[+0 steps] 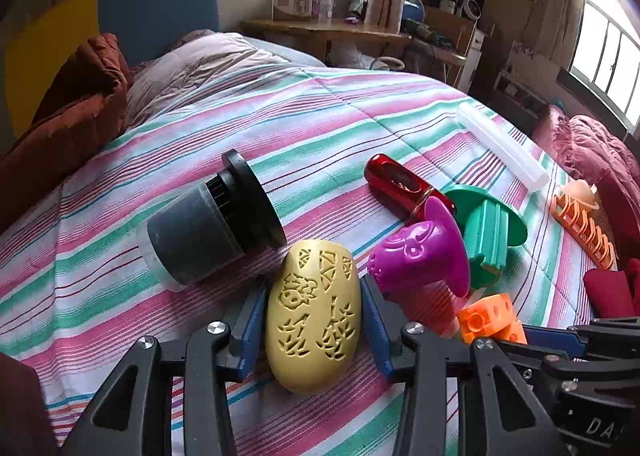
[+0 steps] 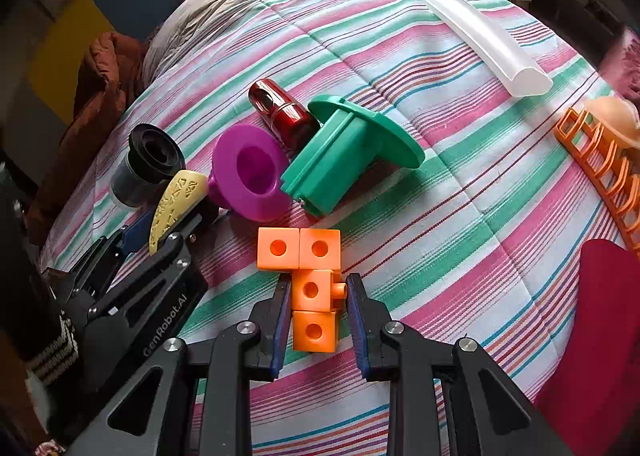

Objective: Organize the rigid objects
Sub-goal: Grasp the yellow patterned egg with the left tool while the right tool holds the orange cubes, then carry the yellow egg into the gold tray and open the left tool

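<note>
Left gripper (image 1: pixel 314 316): jaws set on either side of the yellow egg (image 1: pixel 312 316), blue pads against its flanks, clamped on it. The egg, carved with cut-out patterns, lay lengthwise on the striped quilt (image 1: pixel 280 116).

Right gripper (image 2: pixel 318 308): jaws apart, straddling the stem of the orange cubes (image 2: pixel 314 284); small gaps showed between pads and cubes. The cubes, four joined in an L-like cluster with round holes up, rested on the quilt.

Places relative to the egg:
- Black canister (image 1: pixel 212 224): just beyond and left, on its side, touching or nearly so. Contents could not be told.
- Purple cup (image 1: pixel 420 256): just right, on its side; the right wrist view showed its mouth empty.
- Green flanged piece (image 1: pixel 488 232): right of the purple cup, against it, tipped over.
- Red vial (image 1: pixel 404 184): beyond the purple cup, lying flat, its end at the green flange.
- Clear tube (image 1: pixel 500 144): well beyond, to the right.
- Orange rack (image 1: pixel 584 232): far right at the quilt's edge, a peach object (image 1: pixel 580 192) on its far end.
</note>
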A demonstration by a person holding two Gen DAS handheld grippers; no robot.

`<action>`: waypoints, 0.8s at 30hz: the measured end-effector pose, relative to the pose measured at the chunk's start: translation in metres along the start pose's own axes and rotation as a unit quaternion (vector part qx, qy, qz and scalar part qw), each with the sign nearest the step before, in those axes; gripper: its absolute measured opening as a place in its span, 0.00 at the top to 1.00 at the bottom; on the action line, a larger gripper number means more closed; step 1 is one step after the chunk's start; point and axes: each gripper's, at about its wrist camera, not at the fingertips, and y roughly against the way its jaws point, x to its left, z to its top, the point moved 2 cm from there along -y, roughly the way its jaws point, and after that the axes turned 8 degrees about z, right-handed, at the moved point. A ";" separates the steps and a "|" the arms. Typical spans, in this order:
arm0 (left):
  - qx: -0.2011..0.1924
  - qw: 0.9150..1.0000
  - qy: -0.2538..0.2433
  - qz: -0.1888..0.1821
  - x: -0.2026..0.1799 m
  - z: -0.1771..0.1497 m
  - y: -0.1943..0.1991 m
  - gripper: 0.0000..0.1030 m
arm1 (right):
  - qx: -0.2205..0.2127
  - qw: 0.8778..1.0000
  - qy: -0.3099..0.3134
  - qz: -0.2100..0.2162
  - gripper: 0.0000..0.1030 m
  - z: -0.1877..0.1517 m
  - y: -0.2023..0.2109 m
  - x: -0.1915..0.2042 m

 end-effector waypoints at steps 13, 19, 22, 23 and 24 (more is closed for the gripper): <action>-0.017 0.999 0.010 0.043 0.004 -0.031 0.027 0.57 | 0.007 0.999 0.050 -0.017 0.74 -0.002 -0.005 0.017; -0.024 0.998 0.035 0.049 0.009 -0.054 0.050 0.57 | 0.009 0.997 0.076 0.007 0.74 -0.001 -0.006 0.028; -0.034 0.997 0.041 0.048 0.010 -0.067 0.067 0.57 | 0.011 0.994 0.104 0.014 0.74 -0.005 -0.006 0.038; -0.037 0.997 0.042 0.048 0.010 -0.069 0.071 0.57 | 0.009 0.993 0.113 0.014 0.74 -0.005 -0.005 0.041; -0.040 0.997 0.044 0.048 0.011 -0.073 0.076 0.57 | 0.006 0.992 0.123 0.013 0.74 -0.006 -0.005 0.045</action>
